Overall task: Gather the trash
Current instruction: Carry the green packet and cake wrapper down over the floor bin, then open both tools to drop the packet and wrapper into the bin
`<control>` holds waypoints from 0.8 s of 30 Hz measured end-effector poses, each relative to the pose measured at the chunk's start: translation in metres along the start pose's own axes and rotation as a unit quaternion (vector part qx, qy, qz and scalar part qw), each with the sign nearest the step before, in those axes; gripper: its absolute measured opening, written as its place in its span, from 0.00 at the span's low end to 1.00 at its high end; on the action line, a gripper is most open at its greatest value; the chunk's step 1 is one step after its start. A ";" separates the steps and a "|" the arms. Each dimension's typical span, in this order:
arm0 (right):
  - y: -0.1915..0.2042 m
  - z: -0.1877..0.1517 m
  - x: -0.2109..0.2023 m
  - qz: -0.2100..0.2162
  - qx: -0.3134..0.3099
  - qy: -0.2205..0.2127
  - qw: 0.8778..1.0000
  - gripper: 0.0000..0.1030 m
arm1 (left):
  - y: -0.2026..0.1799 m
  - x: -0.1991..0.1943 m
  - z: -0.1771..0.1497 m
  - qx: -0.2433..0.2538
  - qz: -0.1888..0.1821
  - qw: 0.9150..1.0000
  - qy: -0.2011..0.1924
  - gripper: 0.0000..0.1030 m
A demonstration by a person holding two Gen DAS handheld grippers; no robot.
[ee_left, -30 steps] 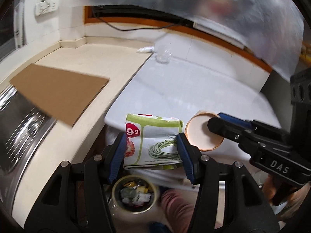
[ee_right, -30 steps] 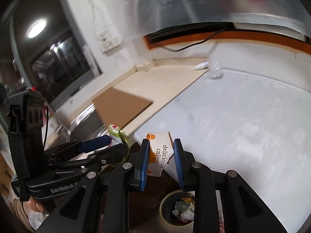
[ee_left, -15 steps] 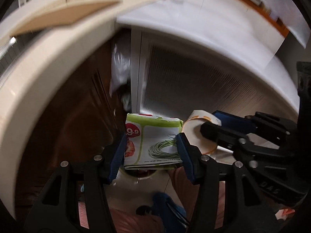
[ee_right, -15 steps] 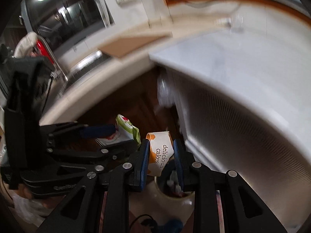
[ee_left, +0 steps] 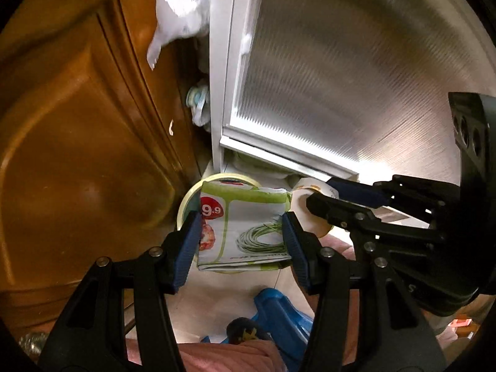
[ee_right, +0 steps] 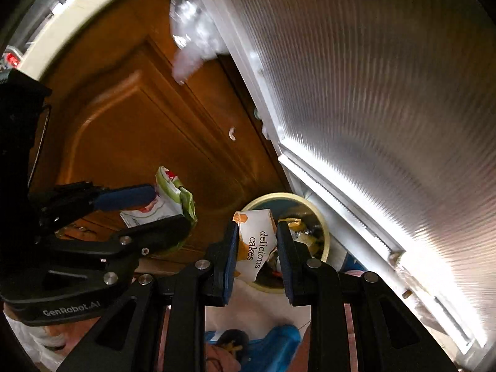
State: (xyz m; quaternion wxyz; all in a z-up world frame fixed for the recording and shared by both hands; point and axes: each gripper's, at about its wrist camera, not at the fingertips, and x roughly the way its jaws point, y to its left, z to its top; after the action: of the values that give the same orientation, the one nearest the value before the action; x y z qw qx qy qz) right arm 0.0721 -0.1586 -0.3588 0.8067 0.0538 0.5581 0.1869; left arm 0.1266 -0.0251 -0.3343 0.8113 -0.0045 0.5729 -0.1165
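Two black hand-held grippers with blue pads hang over a round pale-yellow trash bin [ee_right: 322, 232] on the floor, between a brown wooden cabinet door [ee_left: 77, 142] and a ribbed silvery panel [ee_right: 387, 93]. The left gripper [ee_left: 240, 232] clamps a folded green-and-white printed leaflet [ee_left: 248, 229]; the right gripper [ee_right: 255, 248] pinches a white-and-orange "delicious cakes" wrapper [ee_right: 257, 245] above the bin's opening.

Folded green-and-white flyer [ee_left: 245, 232] clamped flat between left claw [ee_left: 240, 238] pads; orange-and-white "delicious cakes" wrapper [ee_right: 255, 245] pinched upright in right claw [ee_right: 256, 249]. Round cream-rimmed trash bin [ee_right: 322, 232], holding scraps, directly beyond both.
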 end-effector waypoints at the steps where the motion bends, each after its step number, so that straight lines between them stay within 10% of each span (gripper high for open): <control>1: -0.002 0.000 0.007 -0.001 0.000 0.002 1.000 0.24 | 0.001 0.005 0.003 0.000 0.000 1.000 0.004 0.49; 7: -0.015 0.016 0.038 0.006 0.023 0.018 1.000 0.36 | 0.010 0.022 0.015 0.001 0.012 1.000 0.015 0.51; 12: -0.023 0.025 0.050 0.011 0.038 0.026 0.999 0.37 | 0.016 0.026 0.018 -0.001 0.019 1.000 0.019 0.70; 24: -0.014 0.019 0.027 0.003 0.038 0.031 0.999 0.37 | 0.014 0.005 0.009 -0.002 0.024 1.000 0.010 0.72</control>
State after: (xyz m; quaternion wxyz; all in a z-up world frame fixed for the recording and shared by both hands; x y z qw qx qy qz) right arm 0.1017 -0.1590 -0.3798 0.7857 0.0803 0.5895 0.1698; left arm 0.1391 -0.0139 -0.3380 0.8080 0.0086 0.5812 -0.0961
